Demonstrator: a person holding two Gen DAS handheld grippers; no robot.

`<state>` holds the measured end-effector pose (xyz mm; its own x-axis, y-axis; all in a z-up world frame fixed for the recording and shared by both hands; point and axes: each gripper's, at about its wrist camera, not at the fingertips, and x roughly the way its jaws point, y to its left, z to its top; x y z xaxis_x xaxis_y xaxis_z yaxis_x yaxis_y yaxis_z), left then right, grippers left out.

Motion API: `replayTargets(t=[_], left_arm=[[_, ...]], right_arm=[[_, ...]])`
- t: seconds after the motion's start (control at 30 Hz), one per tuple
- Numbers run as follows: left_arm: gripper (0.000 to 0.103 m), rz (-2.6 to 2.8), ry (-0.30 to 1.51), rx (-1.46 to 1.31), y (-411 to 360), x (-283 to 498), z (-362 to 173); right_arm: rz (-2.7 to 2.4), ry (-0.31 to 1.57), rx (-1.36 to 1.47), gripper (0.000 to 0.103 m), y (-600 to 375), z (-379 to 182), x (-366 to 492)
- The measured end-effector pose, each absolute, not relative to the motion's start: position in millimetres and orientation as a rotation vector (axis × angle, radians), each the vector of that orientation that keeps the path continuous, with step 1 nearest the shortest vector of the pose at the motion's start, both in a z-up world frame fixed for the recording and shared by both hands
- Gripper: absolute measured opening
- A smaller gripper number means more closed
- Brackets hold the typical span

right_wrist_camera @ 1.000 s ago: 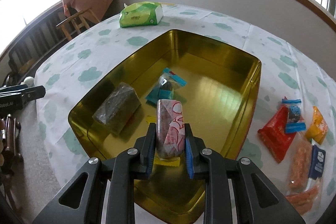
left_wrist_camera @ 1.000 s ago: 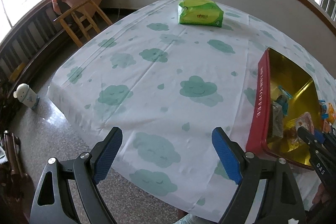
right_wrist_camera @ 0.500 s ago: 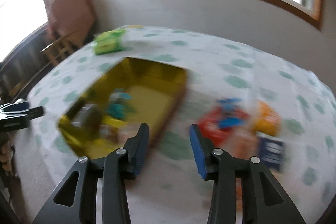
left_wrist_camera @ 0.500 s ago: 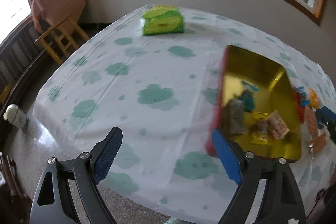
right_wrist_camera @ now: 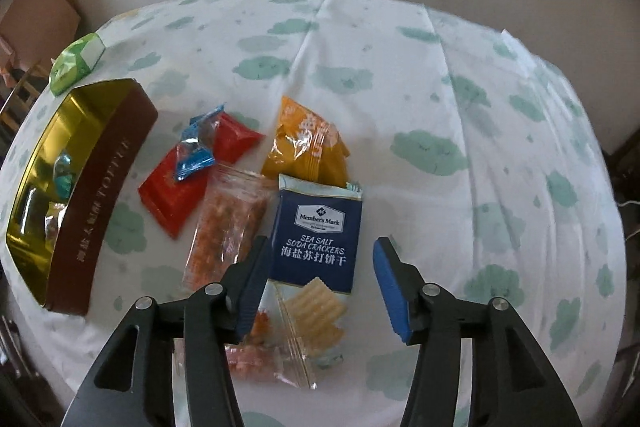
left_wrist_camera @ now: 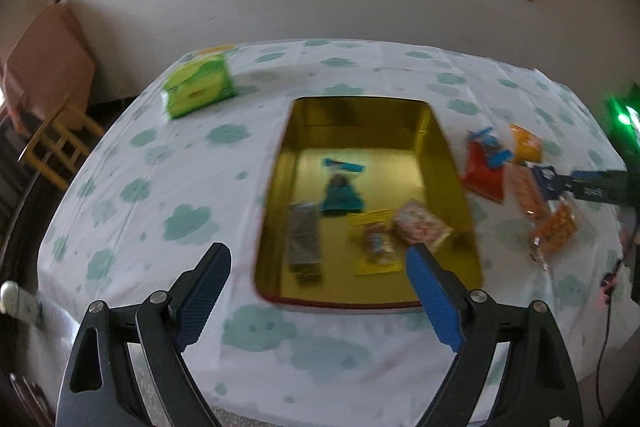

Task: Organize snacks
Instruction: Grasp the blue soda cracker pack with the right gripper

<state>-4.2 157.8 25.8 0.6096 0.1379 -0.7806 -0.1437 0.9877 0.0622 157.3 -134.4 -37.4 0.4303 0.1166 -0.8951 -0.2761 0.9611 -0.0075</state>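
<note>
- Two grippers are showing over a table (right_wrist_camera: pixel 460 75) with a cloud-print cloth, neither one holding anything.
- Left gripper (left_wrist_camera: pixel 318 289) is standing wide open, empty, its fingers framing the near end of the gold tin (left_wrist_camera: pixel 280 211).
- Right gripper (right_wrist_camera: pixel 320 285) is standing part open and empty; its jaws have just been opening, with nothing pressed between them, only the cracker pack (right_wrist_camera: pixel 318 231) lying on the cloth below the gap.
- In the left view, the right gripper is poking in at 3 o'clock over the loose snacks.
- Tin is sitting open at centre in the left view; in the right view it is at 9 o'clock, brown side wall facing the snacks.
- Inside the tin: a dark bar (left_wrist_camera: pixel 305 241) at 7 o'clock, a teal candy (left_wrist_camera: pixel 342 197) at centre, a yellow packet (left_wrist_camera: pixel 376 247) and a pink patterned pack (left_wrist_camera: pixel 420 229) at 5 o'clock.
- Loose snacks are lying right of the tin: a red packet (right_wrist_camera: pixel 176 191) with a blue candy (right_wrist_camera: pixel 198 147) on top, an orange packet (right_wrist_camera: pixel 308 143) at 12 o'clock of the cracker pack, a clear bag of orange bits (right_wrist_camera: pixel 226 227) touching the cracker pack at its 9 o'clock.
- Green tissue pack (left_wrist_camera: pixel 198 89) is sitting at 11 o'clock of the tin, well apart.
- Wooden chair (left_wrist_camera: pixel 56 143) is standing off the table at 9 o'clock.
</note>
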Motion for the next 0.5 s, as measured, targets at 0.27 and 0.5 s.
replayTargets(t=[0.27, 0.5], left_arm=[[0.088, 0.076, 0.910, 0.066, 114.1, 9.3, 21.4], [0.088, 0.008, 0.918, 0.120, 80.8, 20.8, 15.8]], right_arm=[[0.216, 1.166, -0.160, 0.055, -126.0, -58.3, 169.4], [0.230, 1.163, -0.137, 0.052, -136.7, -64.3, 174.5]])
